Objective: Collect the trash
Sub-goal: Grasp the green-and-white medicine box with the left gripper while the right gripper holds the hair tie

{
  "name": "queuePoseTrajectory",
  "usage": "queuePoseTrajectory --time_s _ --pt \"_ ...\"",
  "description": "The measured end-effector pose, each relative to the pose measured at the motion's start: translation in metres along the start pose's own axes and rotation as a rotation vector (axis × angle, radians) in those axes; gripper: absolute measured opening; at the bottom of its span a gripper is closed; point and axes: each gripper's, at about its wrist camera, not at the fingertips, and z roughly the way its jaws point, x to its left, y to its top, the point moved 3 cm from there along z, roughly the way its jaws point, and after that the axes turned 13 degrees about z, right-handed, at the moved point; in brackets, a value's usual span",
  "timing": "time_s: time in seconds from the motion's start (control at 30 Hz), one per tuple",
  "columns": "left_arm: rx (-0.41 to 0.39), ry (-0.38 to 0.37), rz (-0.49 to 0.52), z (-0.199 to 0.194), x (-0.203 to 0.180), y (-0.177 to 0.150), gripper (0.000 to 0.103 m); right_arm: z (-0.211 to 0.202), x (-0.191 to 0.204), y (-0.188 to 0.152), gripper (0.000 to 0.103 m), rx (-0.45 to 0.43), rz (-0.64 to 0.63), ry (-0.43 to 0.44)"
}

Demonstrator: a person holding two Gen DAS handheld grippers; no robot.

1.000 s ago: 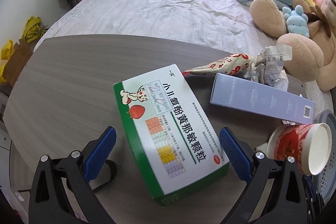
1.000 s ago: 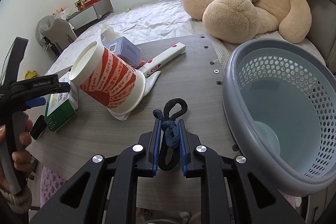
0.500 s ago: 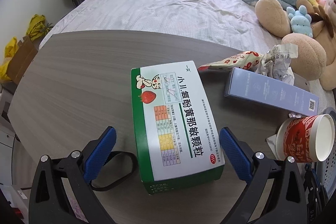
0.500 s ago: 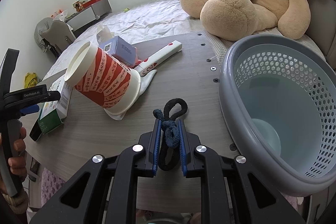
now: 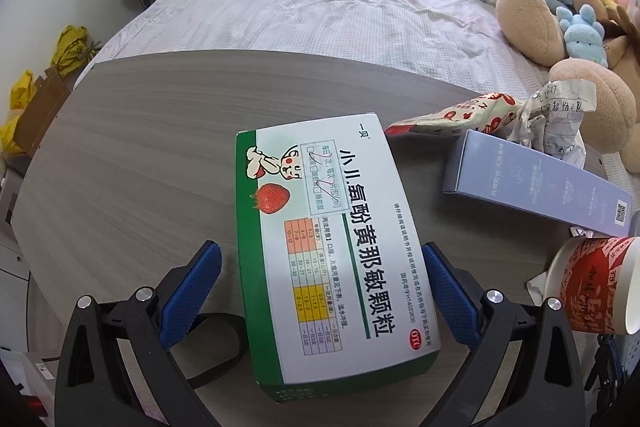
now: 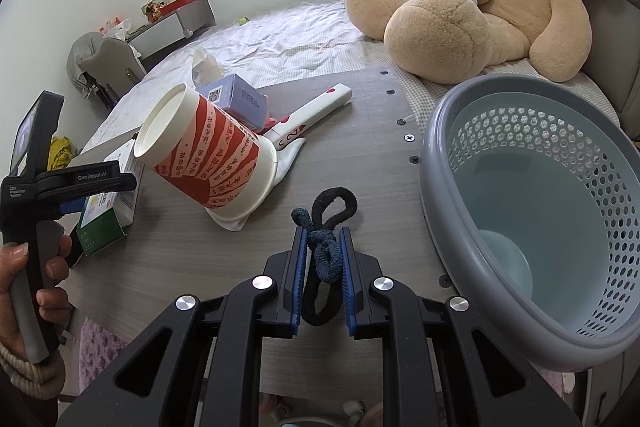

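Your grey perforated basket (image 6: 532, 211) waits at three o'clock for trash. Your left gripper (image 5: 320, 291) straddles the green medicine box (image 5: 328, 247), pads wide and not touching, lined up to clamp. Your right gripper (image 6: 323, 263) is clamped on knotted hair ties (image 6: 326, 247).

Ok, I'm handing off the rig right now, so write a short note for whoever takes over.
Right gripper: shut on knotted dark hair ties, above the table beside the grey perforated plastic basket.
Left gripper: open, straddling the green-and-white medicine box, pads not touching.
On the grey wooden table: red-and-white paper cup on its side, long pale-blue carton, crumpled paper, patterned wrapper.
Done: no trash visible in the basket.
Left: everything.
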Motion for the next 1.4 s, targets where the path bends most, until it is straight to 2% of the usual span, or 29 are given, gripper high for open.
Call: queuePoseTrajectory --time_s 0.07,0.1,0.13,0.3,0.67,0.83,1.13,1.23,1.4 --pt "-0.014 -0.005 0.005 -0.001 0.000 0.001 0.094 -0.001 0.001 0.000 0.016 0.000 -0.004 -0.001" --pt "-0.021 -0.012 0.014 -0.002 0.000 0.001 0.086 -0.001 0.002 0.000 0.016 -0.001 -0.005 -0.002" --pt "-0.023 -0.014 0.020 -0.002 -0.001 0.001 0.083 -0.001 0.002 0.000 0.016 -0.002 -0.006 -0.002" --pt "-0.055 -0.025 0.047 -0.009 -0.005 0.002 0.082 -0.003 0.004 0.001 0.016 -0.006 -0.010 -0.006" --pt "-0.152 -0.060 0.070 -0.051 0.003 0.000 0.080 -0.019 0.016 0.000 0.016 -0.032 -0.028 0.000" --pt "-0.143 -0.095 0.080 -0.059 -0.002 -0.012 0.080 -0.029 0.022 -0.002 0.016 -0.045 -0.041 0.003" --pt "-0.069 -0.176 0.187 -0.052 -0.045 -0.059 0.080 -0.043 0.027 -0.007 0.016 -0.068 -0.054 0.009" --pt "-0.055 -0.175 0.225 -0.048 -0.057 -0.073 0.080 -0.045 0.025 -0.007 0.016 -0.072 -0.051 0.008" --pt "-0.067 -0.153 0.254 -0.050 -0.063 -0.076 0.080 -0.047 0.024 -0.009 0.016 -0.072 -0.046 0.005"
